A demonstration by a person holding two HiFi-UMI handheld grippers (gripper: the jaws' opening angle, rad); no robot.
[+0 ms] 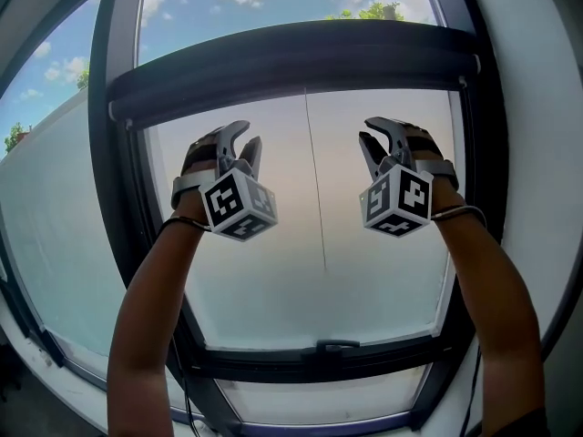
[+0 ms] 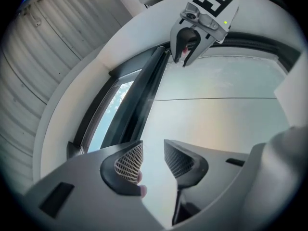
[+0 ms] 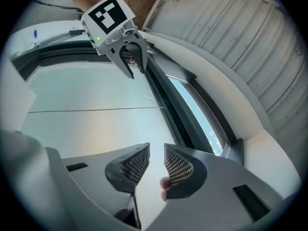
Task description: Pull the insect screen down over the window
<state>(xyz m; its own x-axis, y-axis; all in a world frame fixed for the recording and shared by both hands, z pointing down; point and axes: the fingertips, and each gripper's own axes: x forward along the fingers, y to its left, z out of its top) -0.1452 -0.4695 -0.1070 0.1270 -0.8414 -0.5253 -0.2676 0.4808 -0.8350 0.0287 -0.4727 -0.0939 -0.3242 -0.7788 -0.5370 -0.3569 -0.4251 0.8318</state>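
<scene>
A dark bar of the insect screen (image 1: 291, 62) runs across the upper part of the window, with sky above it and pale glass (image 1: 273, 271) below. Both grippers are raised just under it. In the head view my left gripper (image 1: 240, 140) is at the left, my right gripper (image 1: 383, 135) at the right. The left gripper view shows my left gripper (image 2: 153, 150) with its mesh pads slightly apart and only glass between them; the bar (image 2: 144, 93) lies ahead. In the right gripper view my right gripper (image 3: 156, 154) also stands a little apart, empty, with the bar (image 3: 166, 102) ahead.
A thin line (image 1: 316, 189) runs down the middle of the pane. A dark window handle (image 1: 336, 345) sits on the lower frame. Dark frame posts (image 1: 114, 171) flank the pane, with a white wall (image 1: 537, 153) at the right. Ribbed ceiling panels (image 3: 250, 37) are overhead.
</scene>
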